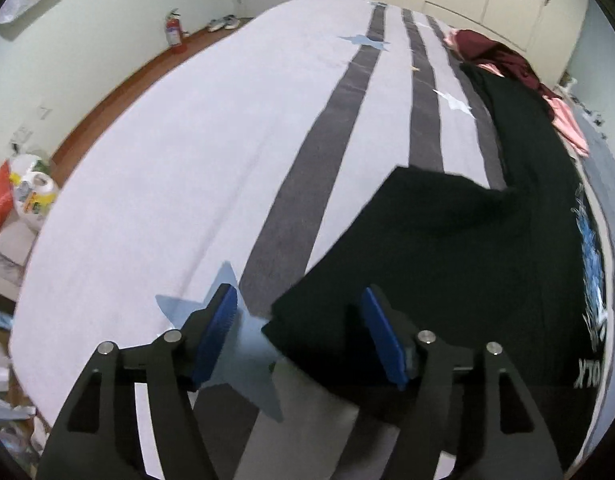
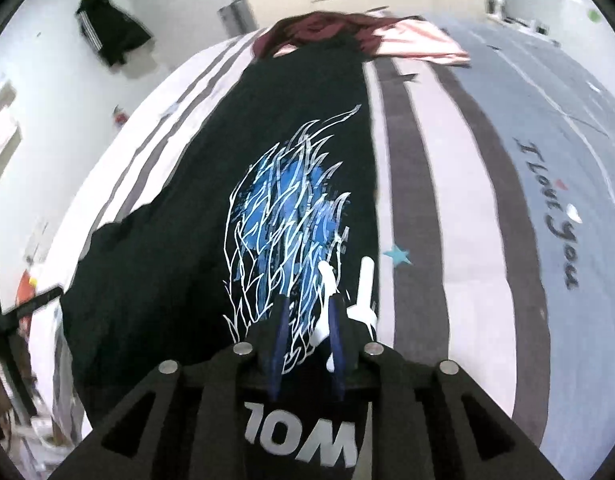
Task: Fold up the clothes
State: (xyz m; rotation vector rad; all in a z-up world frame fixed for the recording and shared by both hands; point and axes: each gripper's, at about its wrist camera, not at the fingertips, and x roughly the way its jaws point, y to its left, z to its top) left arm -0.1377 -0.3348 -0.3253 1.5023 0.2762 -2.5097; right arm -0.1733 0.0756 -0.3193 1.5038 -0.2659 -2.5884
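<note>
A black T-shirt [image 2: 211,184] with a blue and white print [image 2: 287,216] lies spread lengthwise on the bed [image 2: 471,208]. My right gripper [image 2: 309,304] hovers over the print near the white lettering. Its jaws stand only a narrow gap apart, the print shows between the blue pads [image 2: 277,340], and no fabric is pinched. In the left wrist view the black T-shirt [image 1: 447,264] fills the right side, one sleeve reaching out over a grey stripe. My left gripper [image 1: 297,294] is open wide over the shirt's near corner, and its pads [image 1: 217,332] stand clear of the cloth.
The bed cover [image 1: 167,160] is white with grey stripes and pale blue stars. A heap of maroon clothes [image 1: 491,52] and pink clothes [image 1: 567,124] sits at the shirt's far end. Bags [image 1: 31,196] and a fire extinguisher [image 1: 172,28] stand on the floor beyond the bed's left edge.
</note>
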